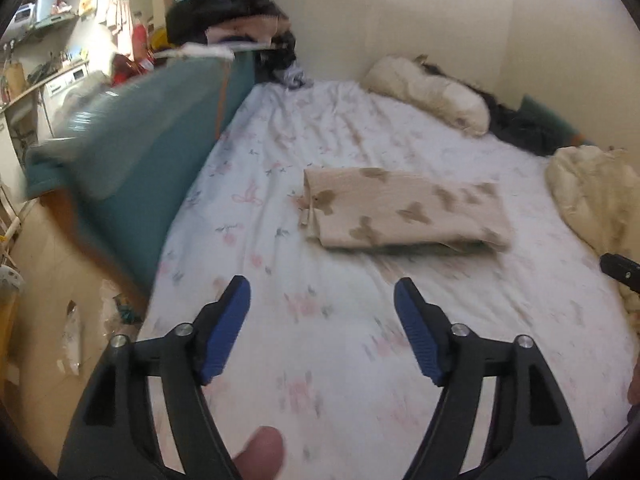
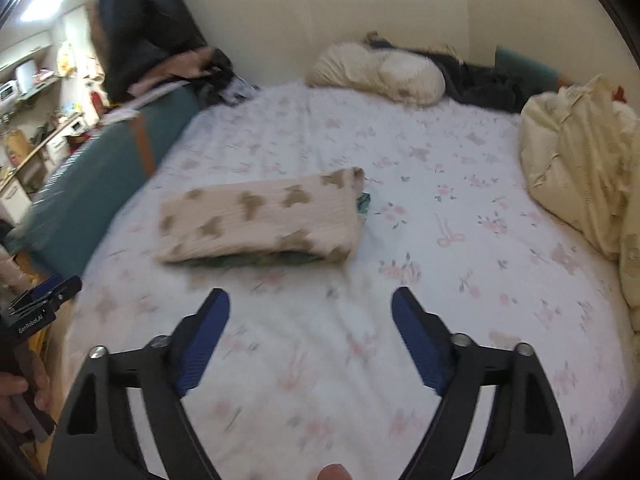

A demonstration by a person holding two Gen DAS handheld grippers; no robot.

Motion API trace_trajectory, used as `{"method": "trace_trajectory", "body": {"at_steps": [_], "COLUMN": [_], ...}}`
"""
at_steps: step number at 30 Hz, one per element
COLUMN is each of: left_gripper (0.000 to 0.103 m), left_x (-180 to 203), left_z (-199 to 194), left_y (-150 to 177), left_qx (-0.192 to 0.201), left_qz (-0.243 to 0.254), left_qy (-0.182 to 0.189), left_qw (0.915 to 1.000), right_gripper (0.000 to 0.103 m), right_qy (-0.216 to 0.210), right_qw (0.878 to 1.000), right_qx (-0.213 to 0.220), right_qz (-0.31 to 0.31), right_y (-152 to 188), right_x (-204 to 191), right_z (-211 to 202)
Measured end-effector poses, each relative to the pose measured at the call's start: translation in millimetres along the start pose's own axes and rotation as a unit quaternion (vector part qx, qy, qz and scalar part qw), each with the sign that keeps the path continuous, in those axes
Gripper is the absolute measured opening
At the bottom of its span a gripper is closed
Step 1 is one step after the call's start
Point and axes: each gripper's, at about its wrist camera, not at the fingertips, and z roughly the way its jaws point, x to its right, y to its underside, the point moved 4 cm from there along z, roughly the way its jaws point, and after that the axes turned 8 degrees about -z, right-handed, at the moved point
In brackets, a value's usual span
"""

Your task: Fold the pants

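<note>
Floral bedsheet [image 1: 320,128] under folded pants [image 1: 404,212]; left claw [image 1: 322,300], right claw [image 2: 310,300] angled down, wide, empty.

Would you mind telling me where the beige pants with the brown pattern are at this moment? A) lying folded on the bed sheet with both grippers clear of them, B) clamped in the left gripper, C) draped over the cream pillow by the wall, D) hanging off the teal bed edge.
A: the folded pants lie flat on the floral sheet, while the left gripper and right gripper stand open and empty, short of them.
</note>
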Motion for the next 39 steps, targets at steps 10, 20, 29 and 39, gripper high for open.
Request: {"method": "trace_trajectory", "body": {"at_steps": [10, 20, 29, 39], "left_gripper": [0.103, 0.103, 0.103, 0.103], "left_x": [5, -3, -5, 9], "left_z": [-157, -249, -244, -240], "left_y": [70, 149, 188, 187], "left_qx": [0.013, 0.065, 0.052, 0.075], "left_qz": [0.015, 0.026, -0.003, 0.027], "left_qy": [0.039, 0.012, 0.026, 0.022], "left_qw": [0.9990, 0.9975, 0.9983, 0.9966], "right_gripper": [0.103, 0.103, 0.103, 0.103], "right_qy": [-0.044, 0.025, 0.041, 0.052], "right_qw": [0.998, 0.994, 0.993, 0.992], "right_qx": [0.046, 0.103, 0.107, 0.116], "right_qz": [0.023, 0.002, -0.017, -0.009], "right_y": [91, 178, 214, 214], "right_x": [-64, -95, -120, -120], "right_z": [-154, -236, -236, -222]}}
